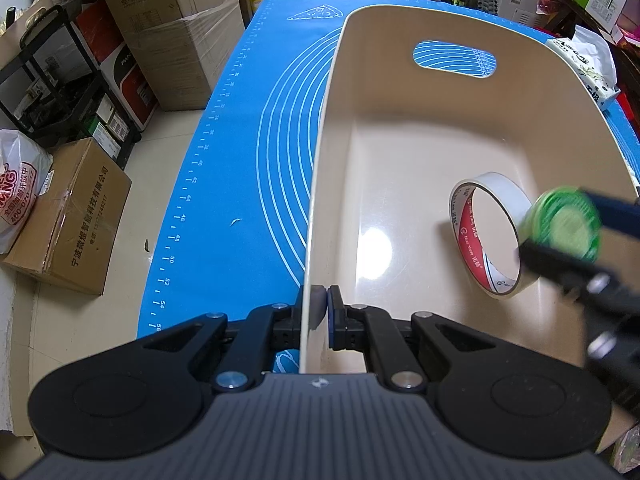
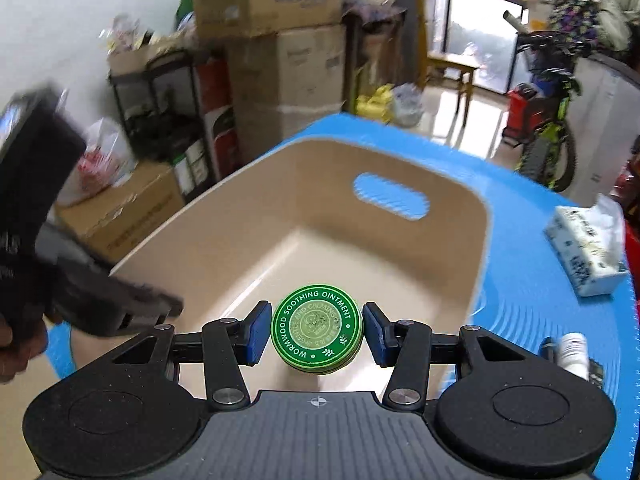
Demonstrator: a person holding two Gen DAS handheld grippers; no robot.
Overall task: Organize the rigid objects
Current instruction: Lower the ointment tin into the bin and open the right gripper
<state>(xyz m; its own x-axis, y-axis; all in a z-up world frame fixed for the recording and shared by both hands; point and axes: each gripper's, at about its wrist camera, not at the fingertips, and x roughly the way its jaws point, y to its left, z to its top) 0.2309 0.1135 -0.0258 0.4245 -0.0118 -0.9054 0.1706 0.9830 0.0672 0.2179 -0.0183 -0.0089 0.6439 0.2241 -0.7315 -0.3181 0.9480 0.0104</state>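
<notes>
A beige bin (image 1: 320, 160) stands on the blue mat (image 1: 240, 160). My left gripper (image 1: 322, 300) is shut on the bin's left wall near its front corner, one pad on each side. On the bin's floor a roll of white tape (image 1: 508, 190) leans on its edge. My right gripper (image 2: 316, 334) is shut on a round green ointment tin (image 2: 317, 320), lid facing the camera, and holds it in the air over the bin's near right part. In the left wrist view the tin (image 1: 568, 228) hangs blurred just in front of the tape.
A tissue pack (image 2: 588, 256) lies on the mat to the right of the bin, and a small white bottle (image 2: 574, 354) lies nearer the front. Cardboard boxes (image 1: 68, 220) and a black rack (image 1: 60, 80) stand on the floor to the left.
</notes>
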